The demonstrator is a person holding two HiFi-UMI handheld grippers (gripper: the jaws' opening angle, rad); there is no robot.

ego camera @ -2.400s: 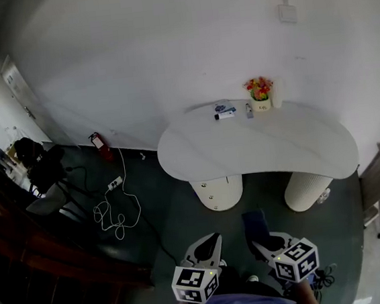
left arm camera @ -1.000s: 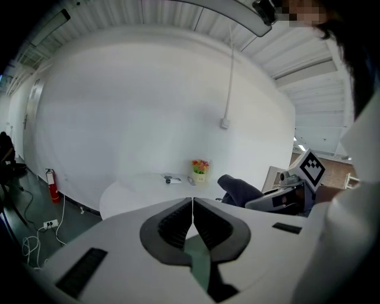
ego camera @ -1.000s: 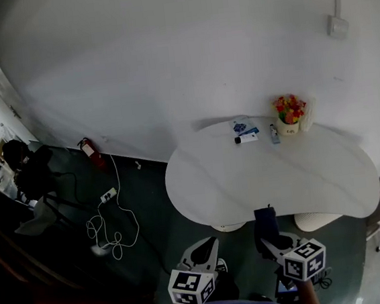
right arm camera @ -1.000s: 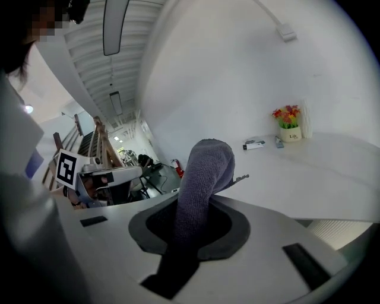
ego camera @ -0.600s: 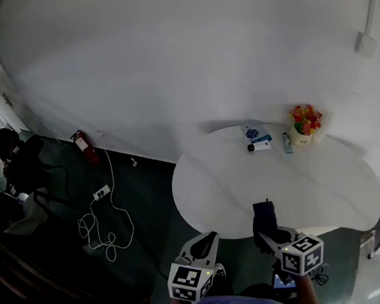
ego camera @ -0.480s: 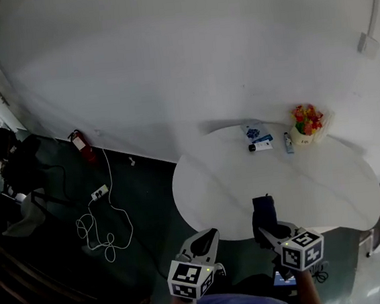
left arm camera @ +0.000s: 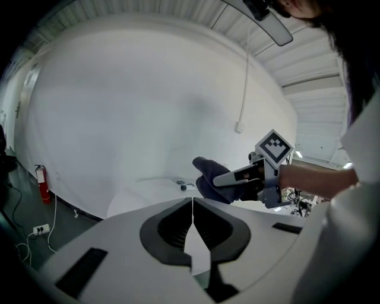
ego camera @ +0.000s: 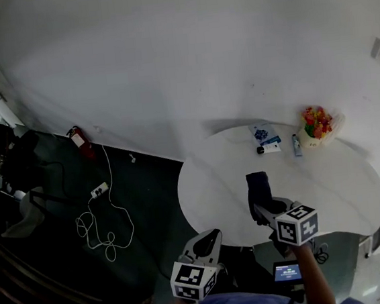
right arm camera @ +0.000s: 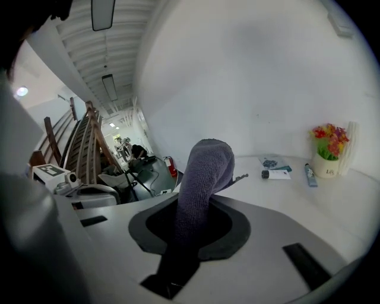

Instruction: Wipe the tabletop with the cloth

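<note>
Approach step: right gripper clamped on the cloth, raised over the table near edge; left gripper jaws together, empty, held back; next, press cloth flat onto surface.

No text, label, brand or number is legible anywhere.
</note>
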